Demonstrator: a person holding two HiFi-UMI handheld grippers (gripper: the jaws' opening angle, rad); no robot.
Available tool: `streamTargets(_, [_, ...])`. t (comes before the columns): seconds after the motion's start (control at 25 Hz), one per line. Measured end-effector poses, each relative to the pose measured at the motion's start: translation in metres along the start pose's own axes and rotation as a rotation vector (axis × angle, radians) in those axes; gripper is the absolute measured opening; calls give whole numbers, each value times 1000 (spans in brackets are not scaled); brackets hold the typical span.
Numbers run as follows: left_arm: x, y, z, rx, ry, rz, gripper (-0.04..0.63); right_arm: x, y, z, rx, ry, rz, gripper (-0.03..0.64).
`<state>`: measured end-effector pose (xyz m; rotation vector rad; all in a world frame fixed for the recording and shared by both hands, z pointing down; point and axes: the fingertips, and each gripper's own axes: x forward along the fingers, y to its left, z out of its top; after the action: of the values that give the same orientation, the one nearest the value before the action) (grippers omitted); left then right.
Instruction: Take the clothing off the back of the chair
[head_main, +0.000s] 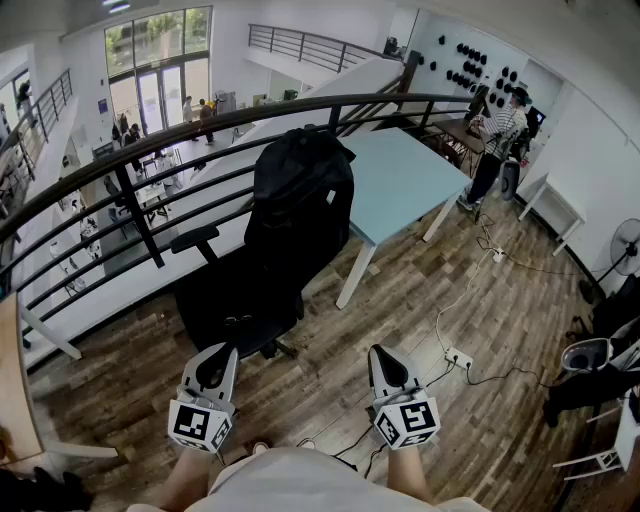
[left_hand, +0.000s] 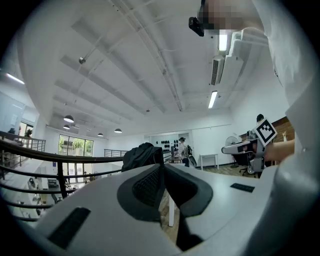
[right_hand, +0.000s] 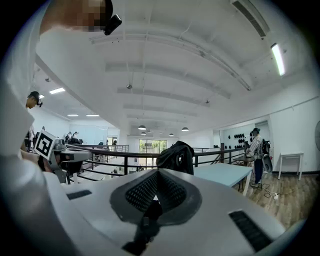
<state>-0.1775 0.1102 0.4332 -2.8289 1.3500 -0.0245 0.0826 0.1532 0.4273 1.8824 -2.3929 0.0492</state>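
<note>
While the black clothing is hanging draped over the back of the chair, both tools are hovering low in the head view, well apart from it. The clothing is covering the whole top of the backrest and is falling down its front toward the seat.

The left tool is pointing level toward the chair's seat. Its jaws are meeting at the tips and are gripping nothing; in the left gripper view the clothing is showing far beyond them. The right tool is pointing level too, just right of the chair's base. Its jaws are pressing fully together, empty, and in the right gripper view the clothing is sitting well beyond their tips.

A light blue worktop is standing just beside the chair on its right, its near edge almost touching the backrest. A dark railing is curving behind both chair and worktop. A person in a striped top is standing at the far right, beyond the worktop. Cables are trailing across the wooden floor to the right of the tools.
</note>
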Motion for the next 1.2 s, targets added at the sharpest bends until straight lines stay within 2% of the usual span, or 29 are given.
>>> streamTargets(0.16, [6,-7,-2,-2,2,0,43,-1,-8,-3,7,2,9,18])
streamTargets(0.36, [12,-17,-2,-4,3,11,43,-3,-19,-5,85,-17,52,18])
streamTargets(0.68, [26,-46,-9,-21,17,29,43,-15,-43,-17,79,6,85,18])
streamTargets(0.96, [45,-86,-30,-41,61,-11,43,-34,-68,-45,112,59,94,18])
streamTargets(1.2, [68,-91,-34,-29,51,-20,43,-24,-77,-63,123,79,111,18])
